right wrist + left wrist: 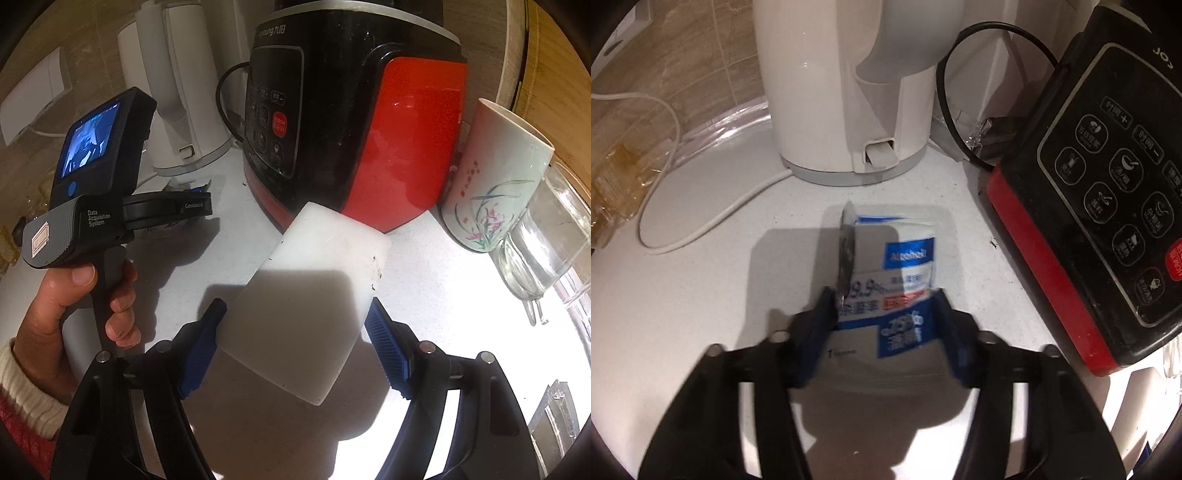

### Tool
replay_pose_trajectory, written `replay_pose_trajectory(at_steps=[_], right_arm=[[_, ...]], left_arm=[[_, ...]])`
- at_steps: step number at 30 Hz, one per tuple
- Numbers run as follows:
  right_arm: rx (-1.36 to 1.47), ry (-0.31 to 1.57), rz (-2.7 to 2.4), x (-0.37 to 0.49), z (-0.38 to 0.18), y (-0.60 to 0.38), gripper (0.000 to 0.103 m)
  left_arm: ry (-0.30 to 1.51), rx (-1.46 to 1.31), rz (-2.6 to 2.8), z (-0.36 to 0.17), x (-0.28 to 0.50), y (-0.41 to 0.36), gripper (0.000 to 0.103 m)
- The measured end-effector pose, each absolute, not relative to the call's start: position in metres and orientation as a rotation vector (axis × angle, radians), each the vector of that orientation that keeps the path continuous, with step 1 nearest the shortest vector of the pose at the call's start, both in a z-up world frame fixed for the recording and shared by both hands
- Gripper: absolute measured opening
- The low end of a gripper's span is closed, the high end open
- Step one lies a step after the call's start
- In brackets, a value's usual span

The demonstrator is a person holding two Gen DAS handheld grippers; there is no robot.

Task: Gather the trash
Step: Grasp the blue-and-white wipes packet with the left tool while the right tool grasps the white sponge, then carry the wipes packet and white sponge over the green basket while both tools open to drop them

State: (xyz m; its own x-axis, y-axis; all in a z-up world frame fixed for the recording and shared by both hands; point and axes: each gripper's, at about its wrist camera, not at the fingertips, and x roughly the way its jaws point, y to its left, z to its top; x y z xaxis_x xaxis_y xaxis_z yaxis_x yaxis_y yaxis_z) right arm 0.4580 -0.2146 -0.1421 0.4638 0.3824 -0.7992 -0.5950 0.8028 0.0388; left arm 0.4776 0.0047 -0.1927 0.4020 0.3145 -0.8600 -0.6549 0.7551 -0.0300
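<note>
Left gripper (pixel 886 306) jaws pinch the wipe packet (pixel 897 273) on the counter (pixel 701 295), kettle (pixel 846 92) at 12 o'clock. Right gripper (pixel 295 328) jaws hold a white block (pixel 306 295). Risk: thin packet slips or tears on lifting.

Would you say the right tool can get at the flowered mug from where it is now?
Probably not yet: the right tool has a white block between its fingers, and the flowered mug is wedged between the red blender and a glass pitcher.
</note>
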Motion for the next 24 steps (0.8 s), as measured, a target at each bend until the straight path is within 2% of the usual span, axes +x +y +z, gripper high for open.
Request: replay_pose_trajectory(at_steps=[1, 8, 16, 24], right_arm=[[-0.261, 0.910, 0.610, 0.458, -0.143, -0.214, 0.077], [-0.269, 0.913, 0.624, 0.455, -0.145, -0.204, 0.077], [-0.270, 0.912, 0.630, 0.455, -0.143, -0.200, 0.077], [-0.278, 0.869, 0.617, 0.435, -0.115, -0.203, 0.077]], left_arm=[[0.974, -0.402, 0.627, -0.192, 0.477, 0.004, 0.040], [0.950, -0.390, 0.602, -0.188, 0.474, -0.006, 0.016], [0.931, -0.392, 0.579, -0.177, 0.466, -0.013, 0.008], [0.880, -0.390, 0.546, -0.139, 0.431, -0.016, 0.007]])
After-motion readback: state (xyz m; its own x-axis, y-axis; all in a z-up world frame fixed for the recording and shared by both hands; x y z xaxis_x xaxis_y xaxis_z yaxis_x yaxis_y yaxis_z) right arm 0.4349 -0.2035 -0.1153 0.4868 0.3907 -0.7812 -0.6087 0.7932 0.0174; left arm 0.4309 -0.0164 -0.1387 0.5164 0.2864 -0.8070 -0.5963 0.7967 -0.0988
